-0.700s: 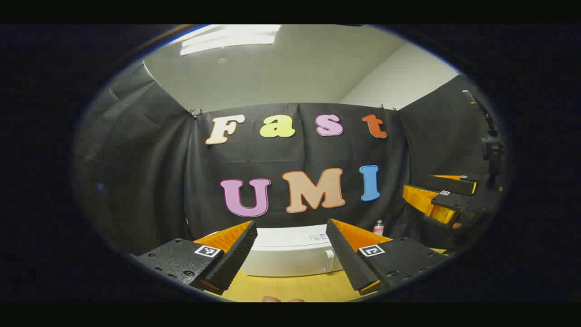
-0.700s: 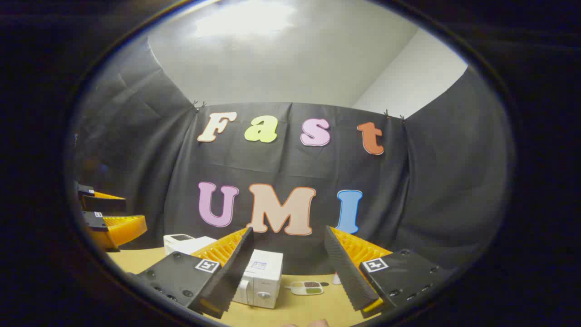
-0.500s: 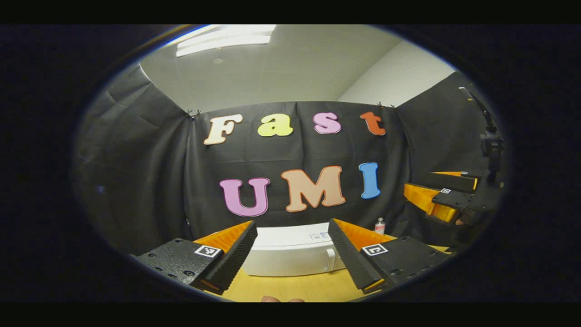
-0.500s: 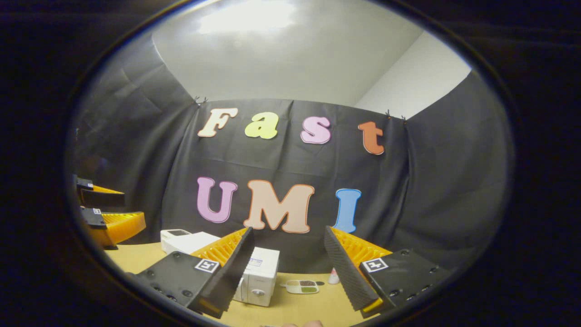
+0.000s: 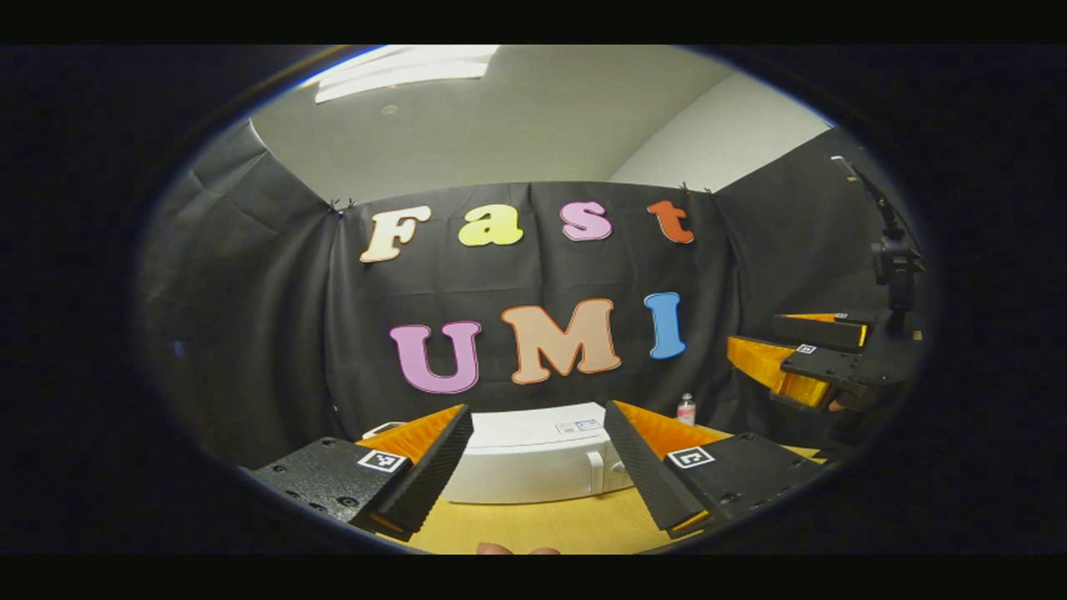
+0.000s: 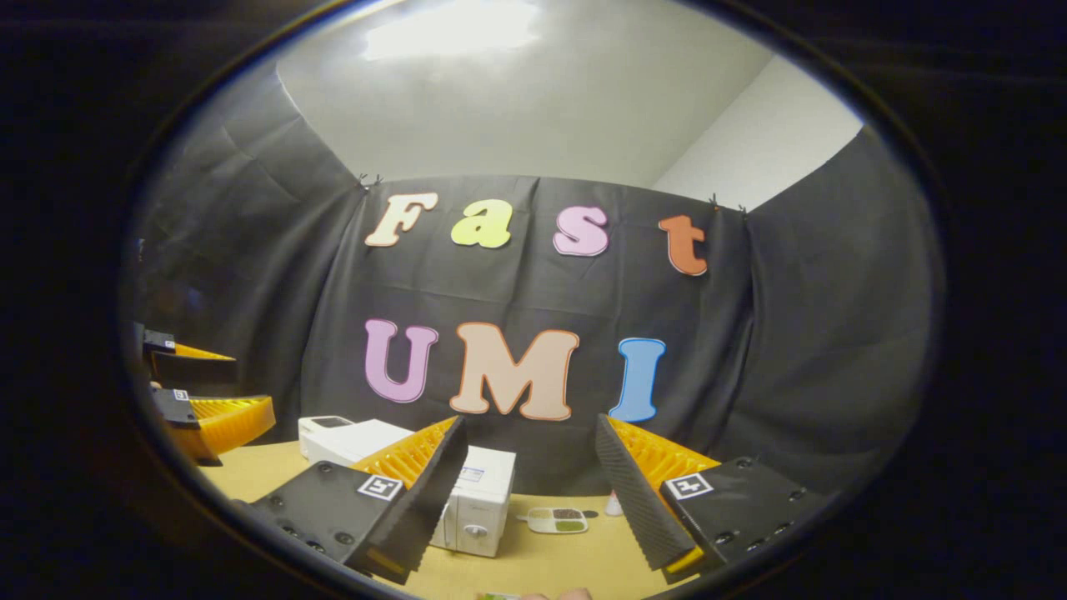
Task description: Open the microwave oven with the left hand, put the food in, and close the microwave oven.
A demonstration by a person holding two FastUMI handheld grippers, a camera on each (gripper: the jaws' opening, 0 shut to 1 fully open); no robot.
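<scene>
2 grippers hang above the tan wooden tabletop (image 5: pixel 533 525), both spread wide and holding nothing. Seen in the left gripper view, the left gripper (image 5: pixel 538 467) points straight at the white box-shaped microwave oven (image 5: pixel 533 458), which sits ahead between its fingers with the door shut; the white vertical door handle (image 5: pixel 594 472) stands just inside the finger on that view's right side. That line-up suits the opening step, which by the look of it has not begun. Beyond that same finger stands a small clear bottle with a red cap (image 5: pixel 686 408). The right gripper (image 5: pixel 779 367) shows farther off in the same view, raised off the table, probably waiting its turn. In the right gripper view, the right gripper (image 6: pixel 529 492) looks down at the microwave oven (image 6: pixel 479 508) behind one finger, and the food, a small white tray with dark and green portions (image 6: pixel 557 520), lies on the table between its fingers, well ahead. The left gripper (image 6: pixel 200 392) is off to that view's left edge.
</scene>
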